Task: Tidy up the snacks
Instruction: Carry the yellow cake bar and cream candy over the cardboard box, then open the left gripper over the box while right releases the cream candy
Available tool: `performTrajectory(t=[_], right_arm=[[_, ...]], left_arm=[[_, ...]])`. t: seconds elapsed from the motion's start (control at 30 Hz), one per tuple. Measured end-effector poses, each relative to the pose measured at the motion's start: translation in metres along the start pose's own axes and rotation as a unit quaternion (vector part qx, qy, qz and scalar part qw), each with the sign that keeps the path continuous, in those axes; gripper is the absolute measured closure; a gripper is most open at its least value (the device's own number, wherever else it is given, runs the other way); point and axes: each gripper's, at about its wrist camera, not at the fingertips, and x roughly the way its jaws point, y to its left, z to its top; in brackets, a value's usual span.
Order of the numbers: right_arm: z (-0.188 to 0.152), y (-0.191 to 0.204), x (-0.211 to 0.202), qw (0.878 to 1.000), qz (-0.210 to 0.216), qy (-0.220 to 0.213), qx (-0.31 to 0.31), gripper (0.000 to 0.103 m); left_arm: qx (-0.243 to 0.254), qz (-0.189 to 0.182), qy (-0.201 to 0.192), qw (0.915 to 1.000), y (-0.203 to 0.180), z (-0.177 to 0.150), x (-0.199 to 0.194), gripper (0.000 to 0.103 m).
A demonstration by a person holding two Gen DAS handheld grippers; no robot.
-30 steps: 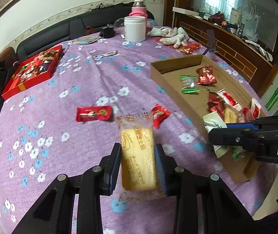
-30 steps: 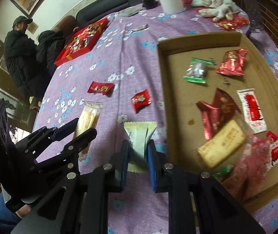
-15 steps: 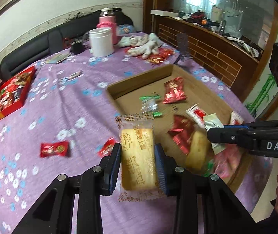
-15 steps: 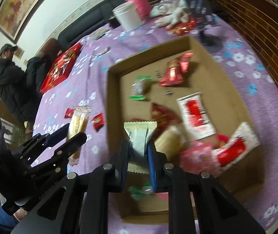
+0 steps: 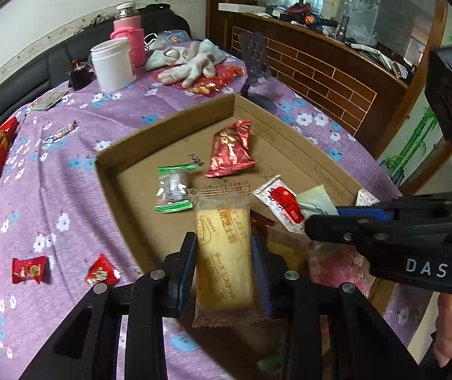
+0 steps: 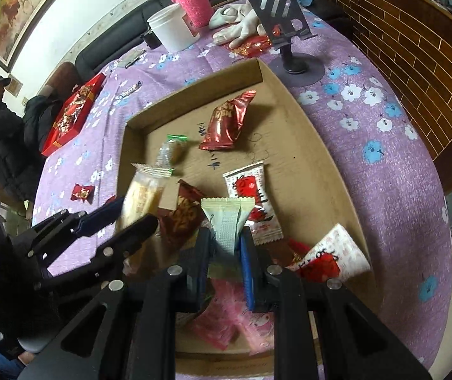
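Observation:
My left gripper (image 5: pixel 224 250) is shut on a yellow cheese biscuit pack (image 5: pixel 224 253) and holds it above the near left part of the cardboard tray (image 5: pixel 169 117). It also shows in the right wrist view (image 6: pixel 140 196). My right gripper (image 6: pixel 224 247) is shut on a pale green snack packet (image 6: pixel 227 218) above the tray (image 6: pixel 317 145); the packet shows in the left wrist view (image 5: pixel 316 202). Several snacks lie in the tray, among them a red foil bag (image 5: pixel 230 150) and a green-edged candy (image 5: pixel 173 190).
Two red candies (image 5: pixel 29 270) (image 5: pixel 102 270) lie on the purple flowered cloth left of the tray. A red gift box (image 6: pixel 74 114) sits far left. A white jar (image 5: pixel 112 63), pink bottle (image 5: pixel 129 36), gloves (image 5: pixel 191 63) and a black phone stand (image 6: pixel 284 28) stand beyond the tray.
Both grippers have moved right and forward from above the cloth to above the tray, each still holding its snack.

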Motion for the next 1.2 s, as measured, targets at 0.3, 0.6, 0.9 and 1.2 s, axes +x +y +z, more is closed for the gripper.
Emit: performTrajectory(t=[0.3,0.6,0.9,1.2], right_arm=[[0.009,-0.007,0.014,1.000,-0.007,0.010,-0.011,0.085],[0.014,-0.010,0.024,1.000,-0.011,0.017,-0.011,0.085],[0.017,-0.011,0.022,1.000,-0.010,0.017,-0.009,0.084],[0.017,-0.008,0.007,1.000,-0.004,-0.001,-0.006,0.063]], left_arm=[[0.013,0.010,0.002,0.9999,-0.011,-0.002,0.009,0.067],[0.028,0.023,-0.004,0.9993,-0.016,-0.002,0.012,0.067],[0.034,0.028,-0.007,0.9990,-0.018,-0.001,0.013,0.067],[0.035,0.028,-0.014,0.9989,-0.017,-0.001,0.007,0.067]])
